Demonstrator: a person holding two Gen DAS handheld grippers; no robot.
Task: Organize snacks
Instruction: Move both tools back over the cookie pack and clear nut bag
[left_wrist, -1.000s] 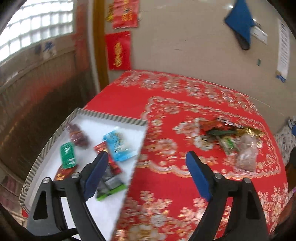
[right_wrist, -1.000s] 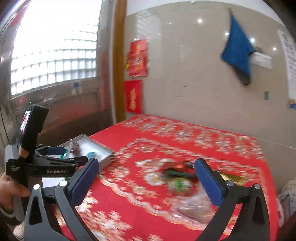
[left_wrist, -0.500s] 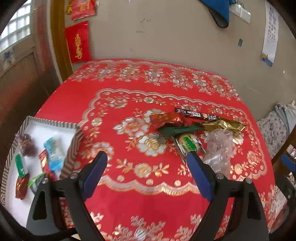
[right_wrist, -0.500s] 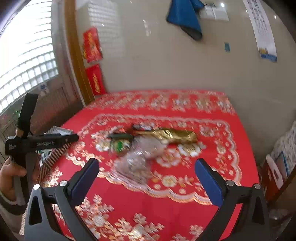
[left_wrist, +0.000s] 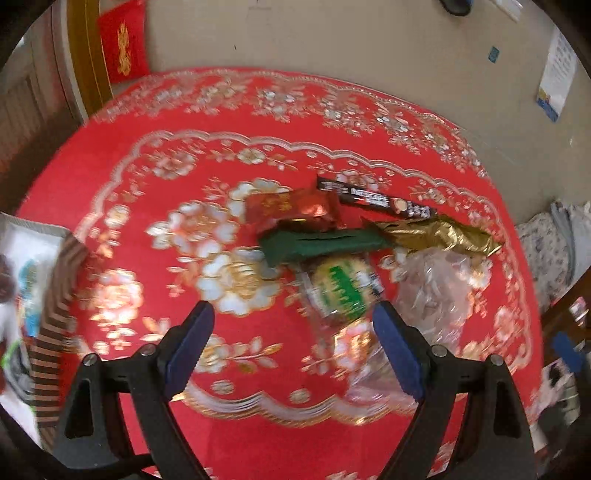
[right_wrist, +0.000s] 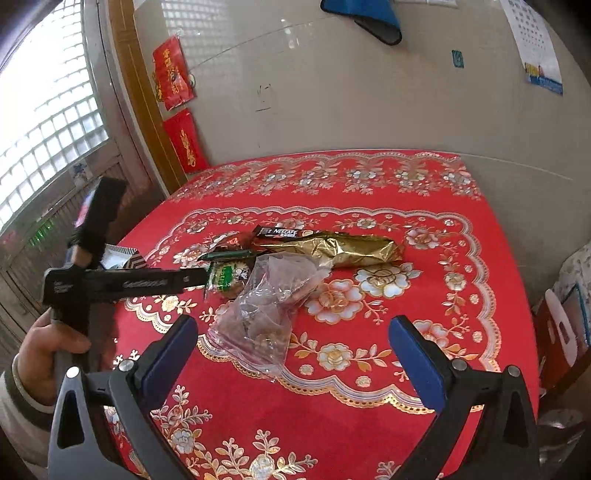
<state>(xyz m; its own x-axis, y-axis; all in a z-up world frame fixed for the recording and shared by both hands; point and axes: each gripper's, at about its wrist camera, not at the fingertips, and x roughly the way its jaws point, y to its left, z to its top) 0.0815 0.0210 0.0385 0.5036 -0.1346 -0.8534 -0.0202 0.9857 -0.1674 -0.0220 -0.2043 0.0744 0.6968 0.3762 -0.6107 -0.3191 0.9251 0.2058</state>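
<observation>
A pile of snacks lies on the red tablecloth: a red packet, a dark green packet, a black Nescafe stick, a gold wrapper, a green-labelled clear packet and a clear plastic bag. My left gripper is open and empty, just short of the green-labelled packet. In the right wrist view it reaches in from the left beside that packet. My right gripper is open and empty, near the clear bag. The gold wrapper lies behind.
A white tray with a striped rim holds several snacks at the table's left edge; its corner shows in the right wrist view. A beige wall stands behind the table. A chair stands past the right edge.
My left gripper has swung right from the tray and closed in on the snack pile. My right gripper has also turned and moved nearer the pile. Both stay open.
</observation>
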